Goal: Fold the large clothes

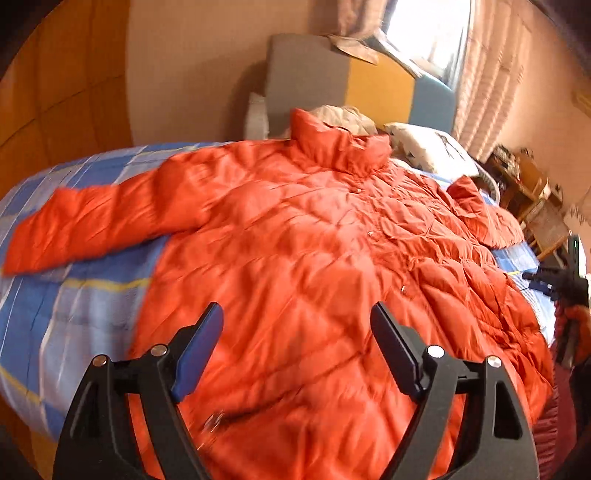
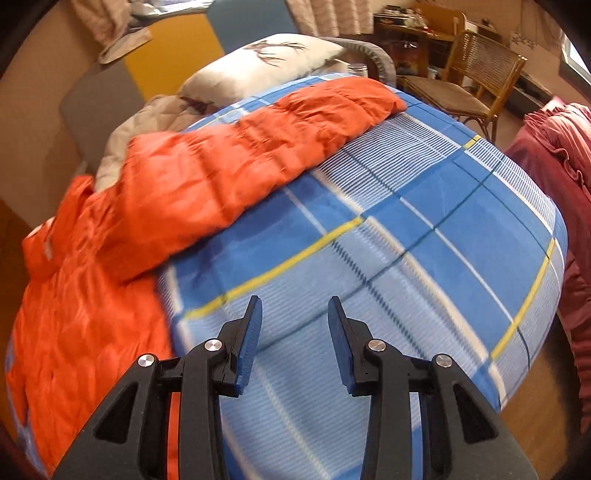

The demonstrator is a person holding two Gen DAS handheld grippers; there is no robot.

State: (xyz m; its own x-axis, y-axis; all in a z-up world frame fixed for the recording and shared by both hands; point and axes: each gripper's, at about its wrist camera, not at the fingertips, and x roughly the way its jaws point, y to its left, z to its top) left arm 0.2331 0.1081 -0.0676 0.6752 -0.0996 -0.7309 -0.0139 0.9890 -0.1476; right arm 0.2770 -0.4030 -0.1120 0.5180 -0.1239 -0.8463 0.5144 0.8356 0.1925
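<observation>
Orange quilted jacket [image 1: 303, 236] lies spread flat, front up, on a bed w/ blue plaid sheet [image 2: 424, 240]. Collar [image 1: 340, 147] points to 12 o'clock in left wrist view, toward the headboard [image 1: 310, 74] and a white pillow [image 1: 432, 147]. One sleeve [image 1: 92, 225] stretches out to 9 o'clock over the sheet; the other sleeve [image 2: 295, 122] in right wrist view runs from jacket body at 9 o'clock up toward 1 o'clock, lying flat on the plaid.

Left tool [image 1: 297, 343] hangs above the jacket's lower front, jaws wide apart, nothing between them; whether the pads touch the fabric can't tell, picture blurred. Right tool [image 2: 295, 332] sits over bare sheet, just right of the jacket's edge, jaws partly apart, empty. In left view the right tool [image 1: 543, 282] shows small at 3 o'clock, near the jacket's edge.

Wooden chair [image 2: 465, 81] and cluttered desk [image 2: 410, 33] stand beyond the bed at 1 o'clock in right view. Dark red ruffled cloth [image 2: 557, 147] hangs at 3 o'clock, apart from the jacket.
</observation>
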